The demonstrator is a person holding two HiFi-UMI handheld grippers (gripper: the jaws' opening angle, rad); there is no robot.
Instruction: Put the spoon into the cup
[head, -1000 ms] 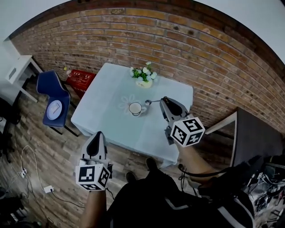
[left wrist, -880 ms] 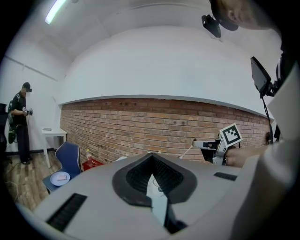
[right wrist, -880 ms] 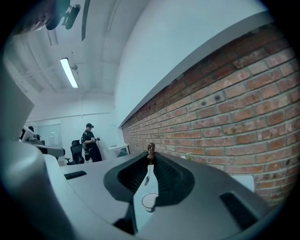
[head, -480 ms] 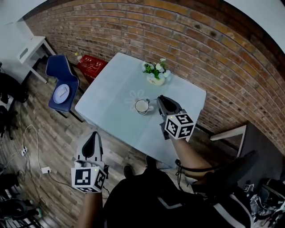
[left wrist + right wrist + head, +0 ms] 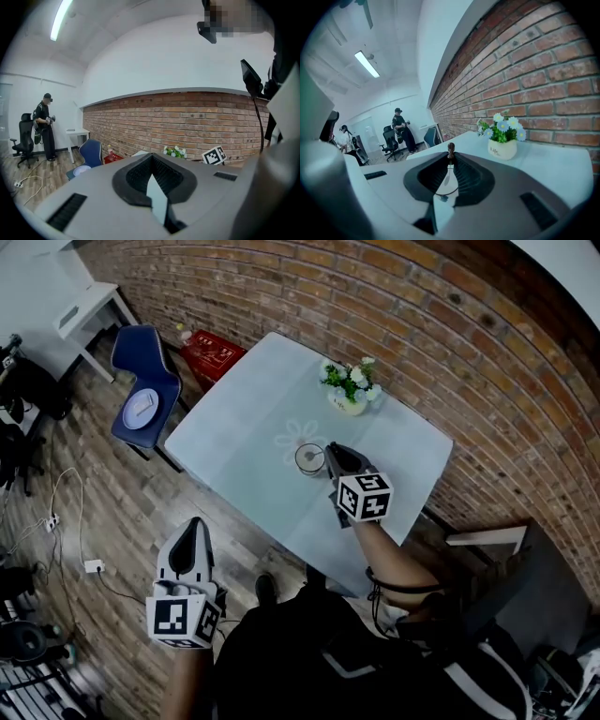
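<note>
Right gripper view: right claw [image 5: 450, 157] pinches brown-tipped metal spoon [image 5: 450, 149]; centre it over white round cup [image 5: 309, 458] before lowering. Left claw [image 5: 151, 160] closed, empty.

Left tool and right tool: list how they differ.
The right tool is shut on the spoon; the left tool is shut on nothing. The right tool hangs over the table by the cup; the left tool hangs off the table, above the floor. Both carry a marker cube.
</note>
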